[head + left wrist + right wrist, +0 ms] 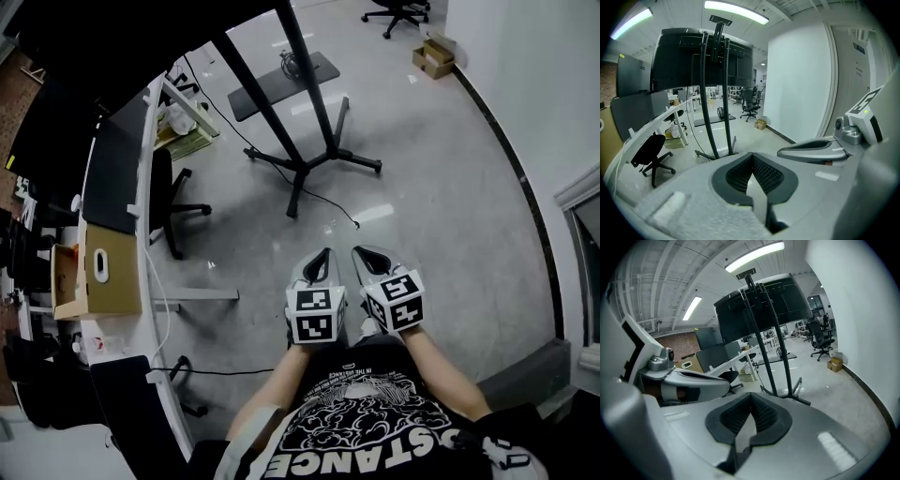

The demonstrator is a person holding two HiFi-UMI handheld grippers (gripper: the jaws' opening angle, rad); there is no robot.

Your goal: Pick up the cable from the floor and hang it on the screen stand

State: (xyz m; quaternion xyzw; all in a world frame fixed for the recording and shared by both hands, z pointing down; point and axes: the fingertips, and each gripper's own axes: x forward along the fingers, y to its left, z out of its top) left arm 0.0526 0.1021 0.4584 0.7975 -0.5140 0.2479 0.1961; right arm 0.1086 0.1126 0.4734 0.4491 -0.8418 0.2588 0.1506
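A thin black cable trails over the grey floor from the foot of the screen stand toward me, and its loose end lies a little ahead of both grippers. The stand has black poles and splayed legs. It carries a dark screen, also seen in the right gripper view. My left gripper and right gripper are side by side, low in front of my body, pointing at the stand. Both are shut with nothing between the pads, and neither touches the cable.
A long white desk runs along the left with a cardboard box on it and a black office chair beside it. A flat black base plate lies beyond the stand. The white wall curves along the right, with small boxes at its foot.
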